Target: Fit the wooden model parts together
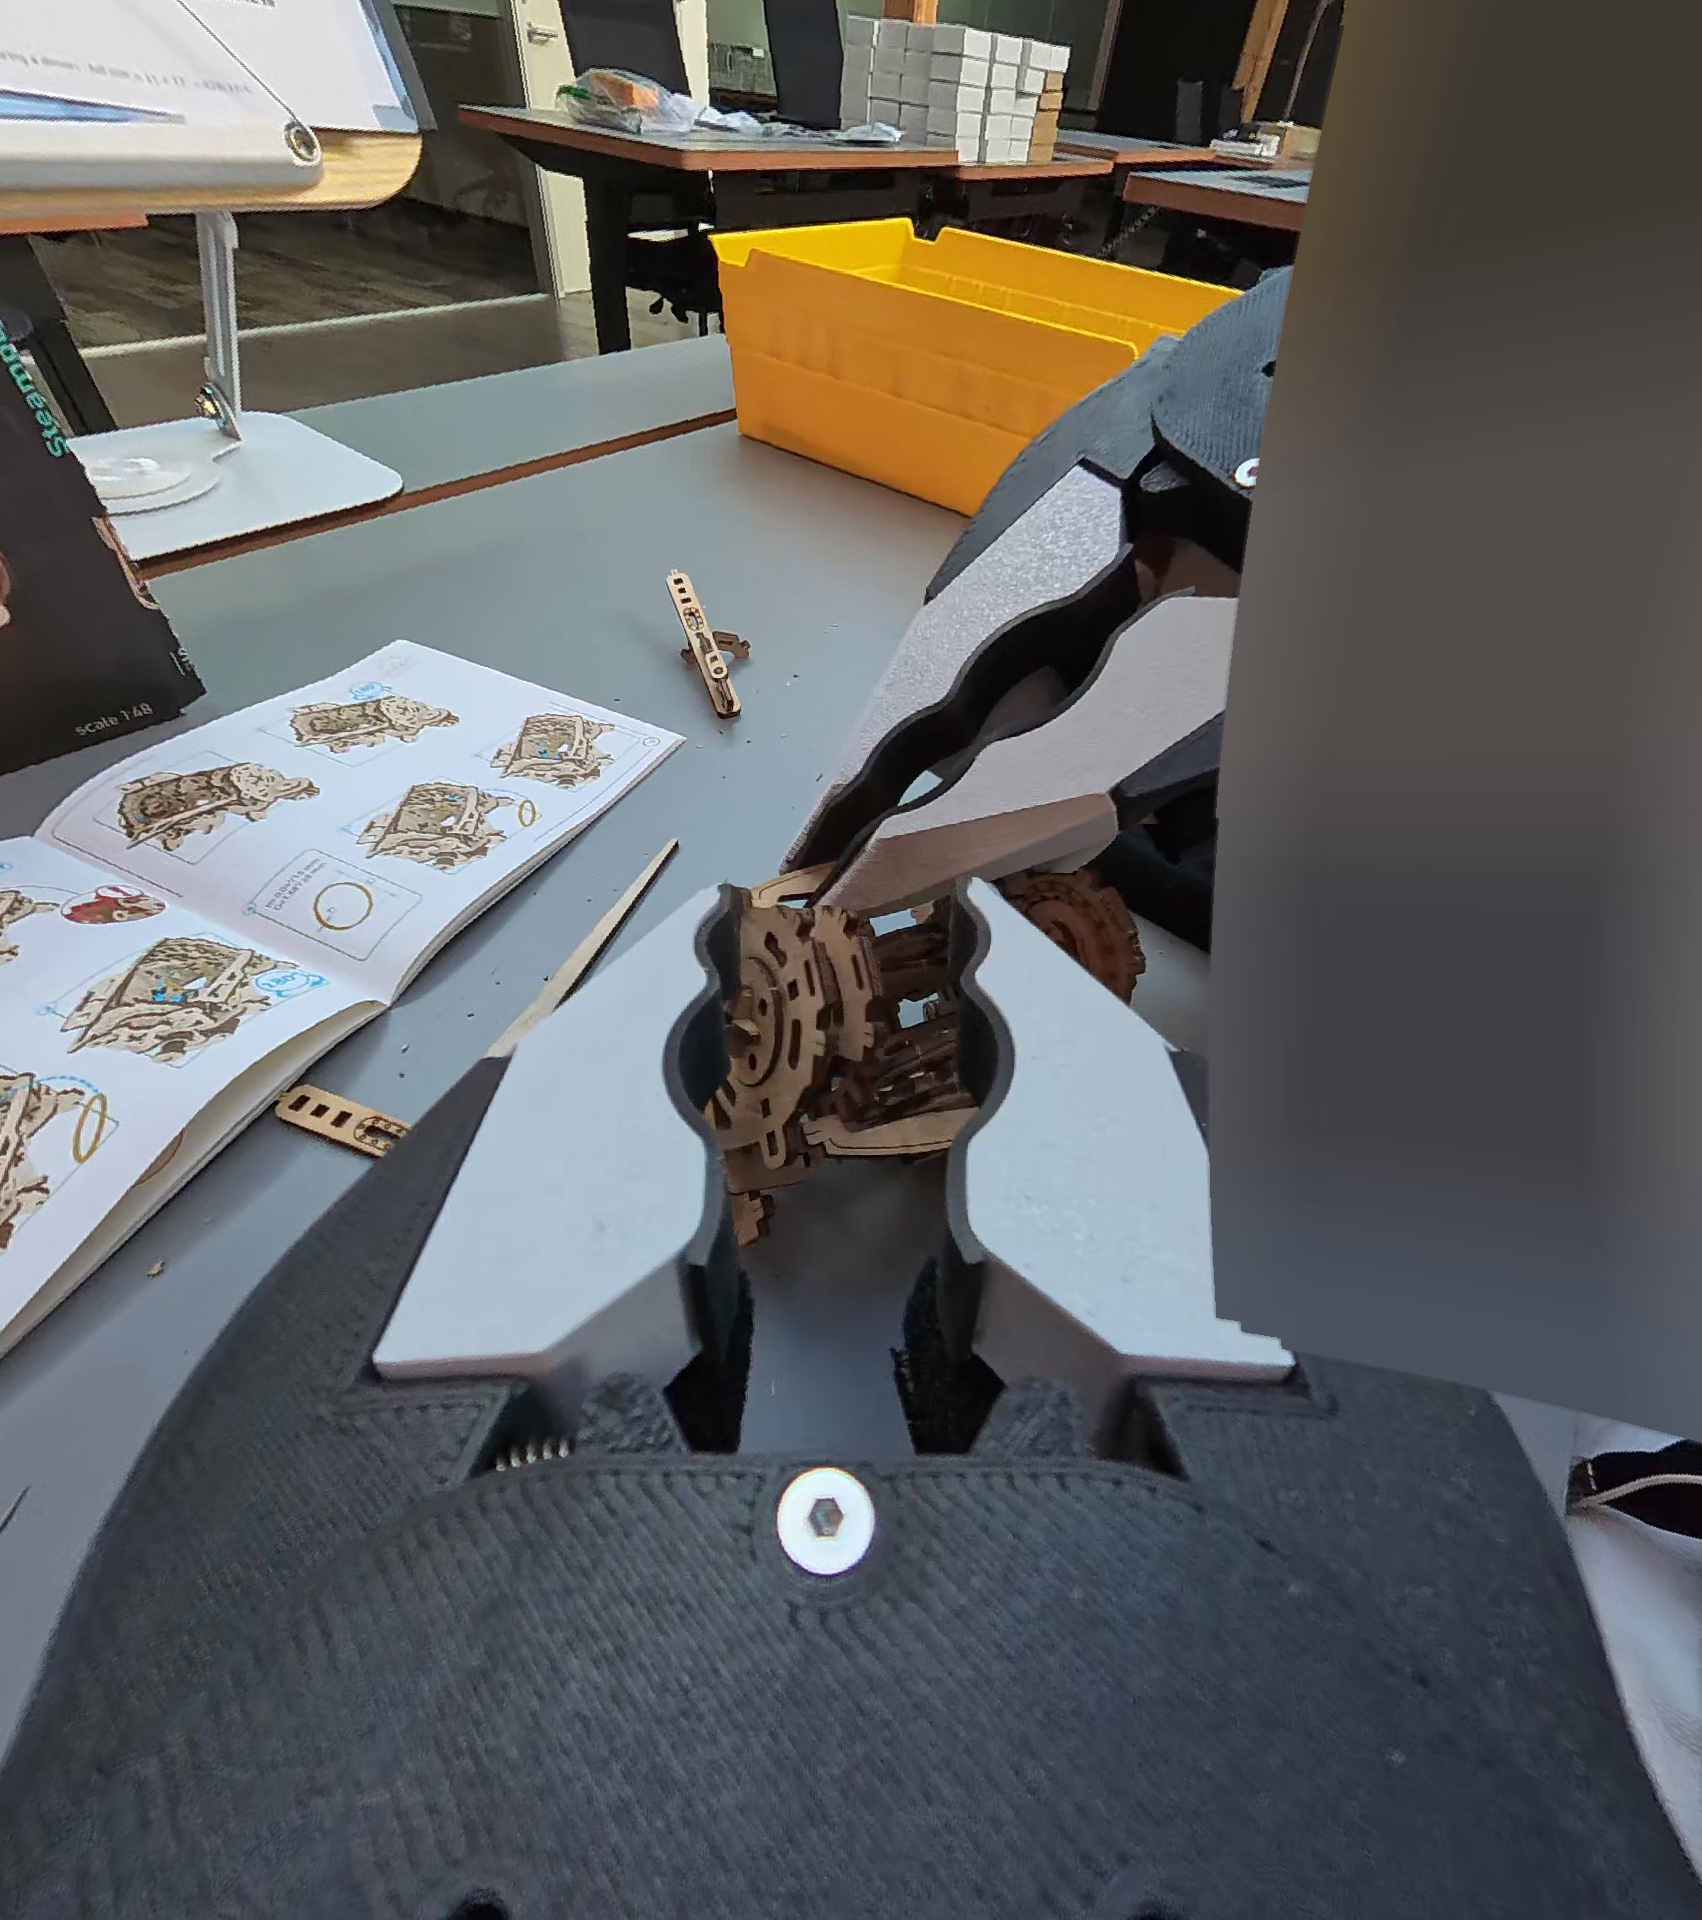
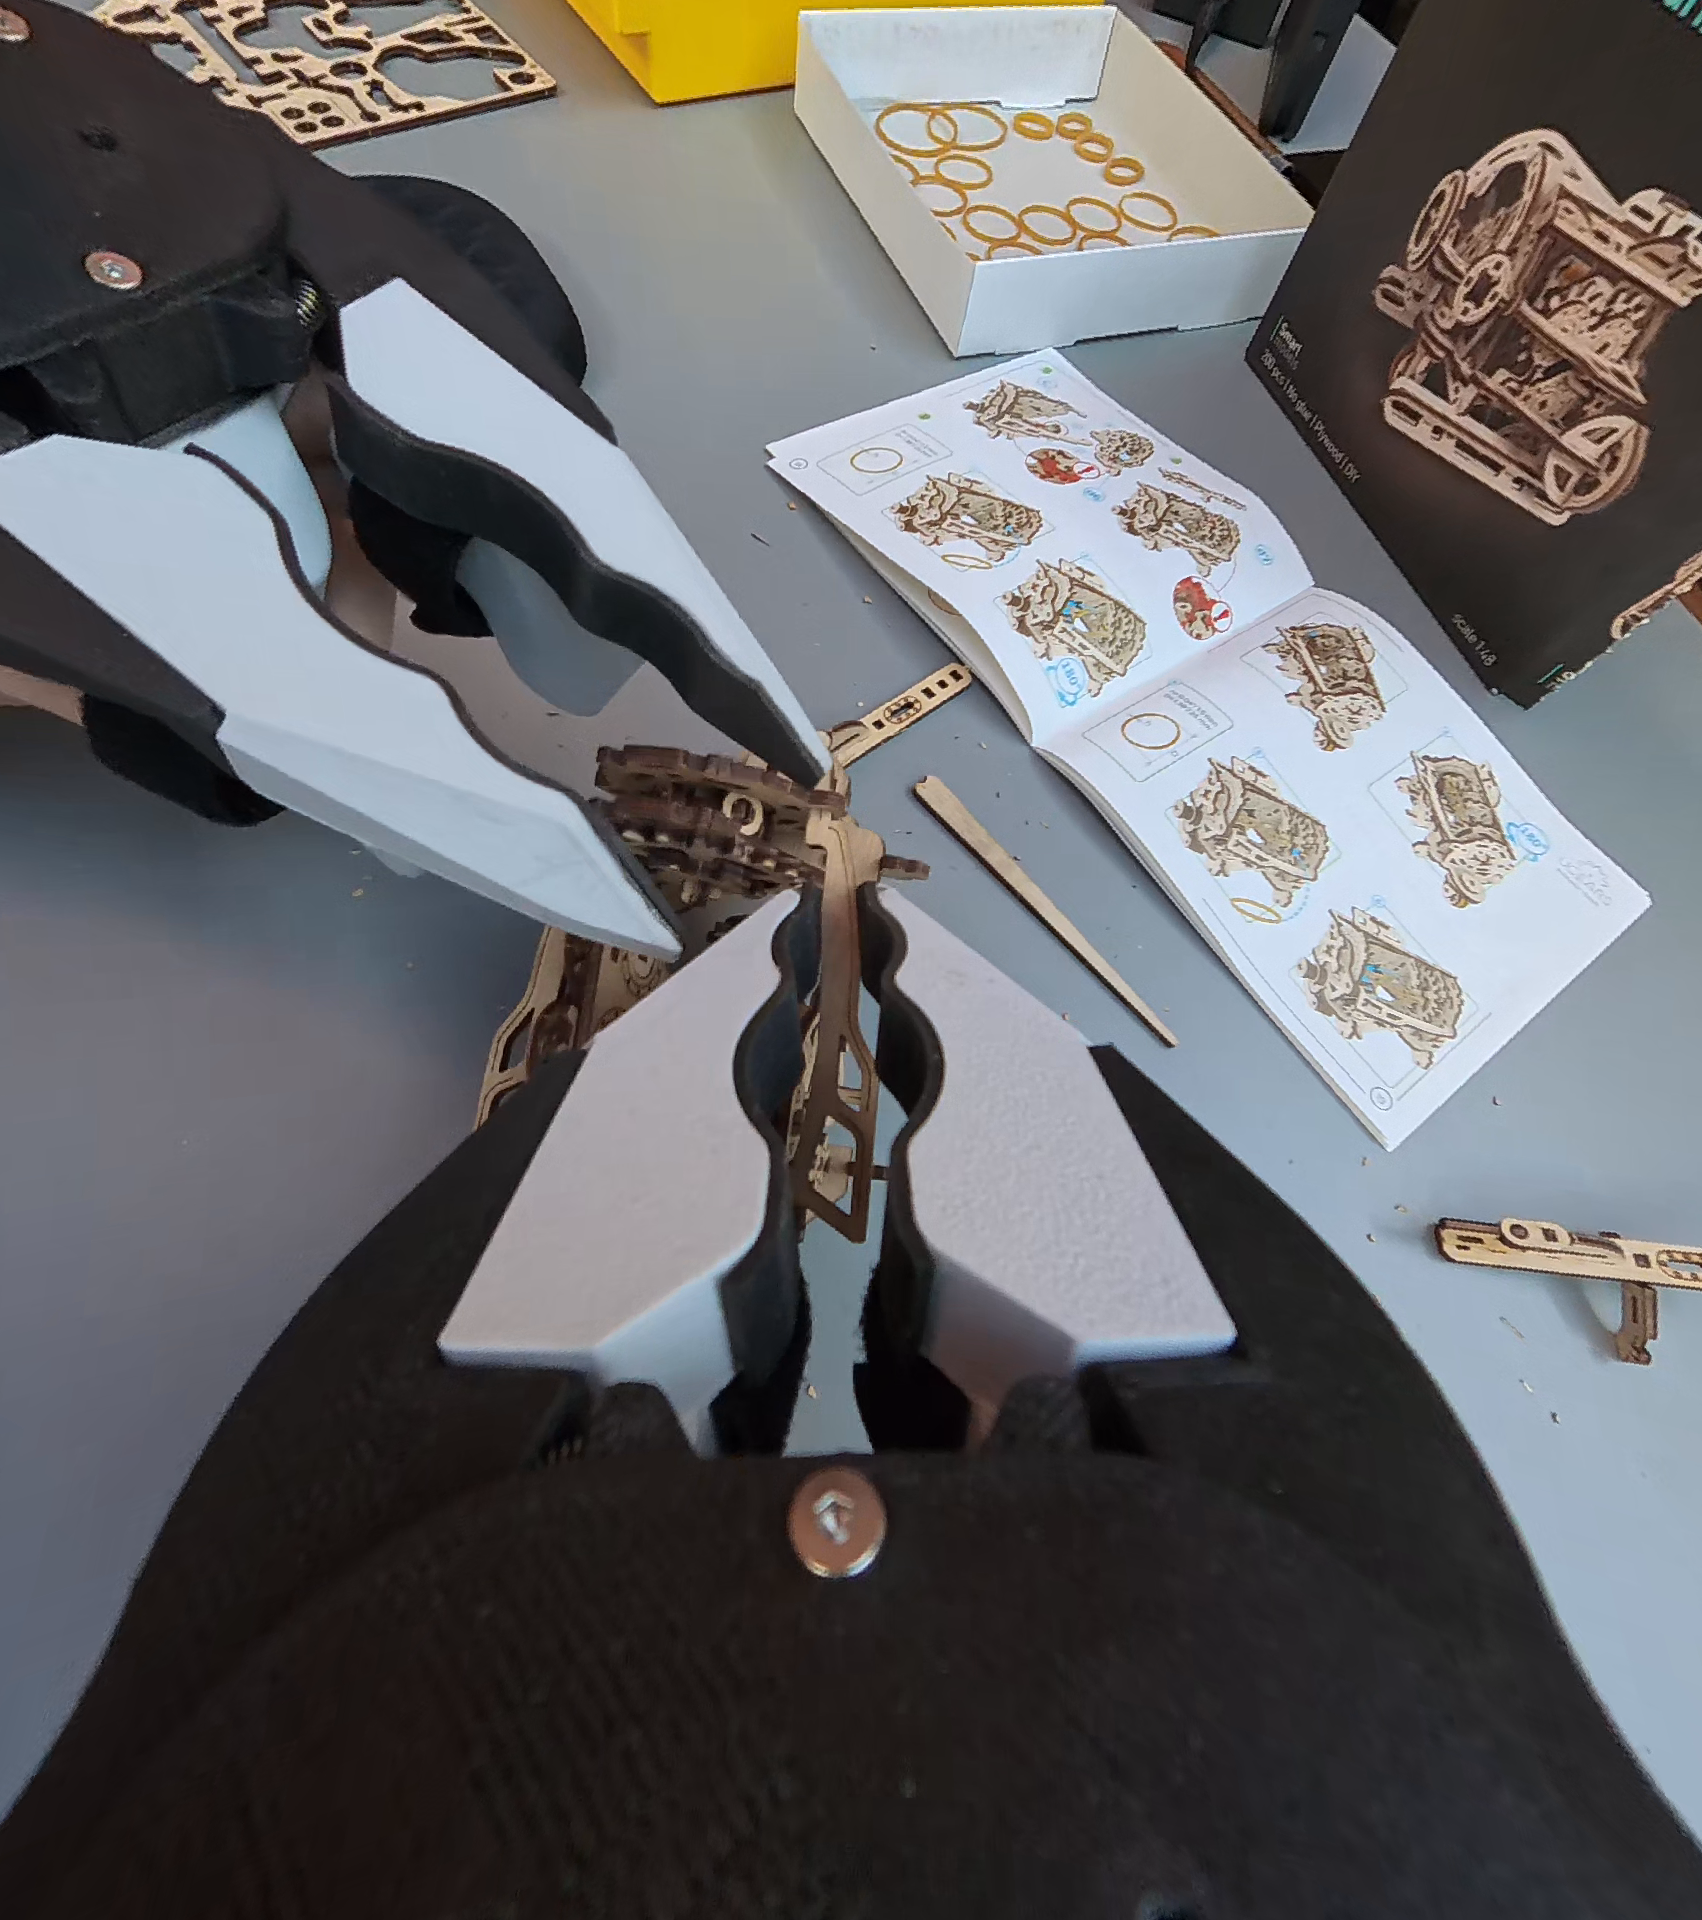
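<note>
Over the grey table, mid-air:
left claw: pinching the gear block
right claw: clamped on a flat wooden piece, long edge pointing straight at the block
gap: basically touching, so push forward

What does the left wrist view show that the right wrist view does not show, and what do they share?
Only the left wrist view: the inside of the yellow bin, a white stand, and tables behind. Only the right wrist view: a white tray of rubber bands and a cut-out wooden sheet. Both share the left gripper shut on the wooden gear assembly, the right gripper shut on a flat wooden part meeting that assembly, the open instruction booklet, the thin wooden stick and the dark model box.
</note>
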`<state>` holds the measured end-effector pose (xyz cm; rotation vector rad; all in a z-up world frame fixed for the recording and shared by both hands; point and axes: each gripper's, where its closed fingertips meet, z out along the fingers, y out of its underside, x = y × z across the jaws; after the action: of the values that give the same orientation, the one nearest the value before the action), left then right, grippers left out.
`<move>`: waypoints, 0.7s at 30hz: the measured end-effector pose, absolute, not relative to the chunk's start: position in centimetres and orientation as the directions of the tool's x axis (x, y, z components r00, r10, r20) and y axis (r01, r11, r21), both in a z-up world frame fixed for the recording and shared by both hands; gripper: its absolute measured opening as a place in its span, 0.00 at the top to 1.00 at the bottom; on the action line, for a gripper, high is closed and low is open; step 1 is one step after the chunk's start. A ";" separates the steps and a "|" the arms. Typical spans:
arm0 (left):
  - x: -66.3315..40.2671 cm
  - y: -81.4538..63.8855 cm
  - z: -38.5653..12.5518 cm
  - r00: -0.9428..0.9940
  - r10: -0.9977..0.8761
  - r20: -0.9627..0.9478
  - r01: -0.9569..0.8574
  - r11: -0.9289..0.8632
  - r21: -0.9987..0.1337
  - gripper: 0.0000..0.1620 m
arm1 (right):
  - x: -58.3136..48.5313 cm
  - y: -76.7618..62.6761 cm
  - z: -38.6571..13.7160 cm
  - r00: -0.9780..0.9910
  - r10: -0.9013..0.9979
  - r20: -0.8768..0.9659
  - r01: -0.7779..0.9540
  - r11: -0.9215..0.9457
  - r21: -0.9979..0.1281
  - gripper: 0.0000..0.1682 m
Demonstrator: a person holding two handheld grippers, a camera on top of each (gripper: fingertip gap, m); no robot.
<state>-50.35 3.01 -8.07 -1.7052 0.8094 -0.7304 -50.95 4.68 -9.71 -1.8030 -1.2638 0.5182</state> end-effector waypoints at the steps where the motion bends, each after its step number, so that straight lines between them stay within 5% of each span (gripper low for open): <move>1: -50.3 3.0 -8.0 0.580 -0.809 0.097 -0.147 -0.221 -0.964 0.76 | -50.9 4.7 -9.7 0.402 0.906 0.135 0.554 -0.123 -0.823 0.97; 21: -51.1 3.7 -8.9 0.558 -0.801 0.219 -0.079 -0.314 -0.946 0.70 | -50.8 5.0 -10.0 0.419 0.898 0.135 0.582 -0.151 -0.799 0.96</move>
<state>-51.12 3.71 -8.87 -1.7557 0.7320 -0.8694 -50.79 4.98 -10.00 -1.8466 -1.2671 0.4804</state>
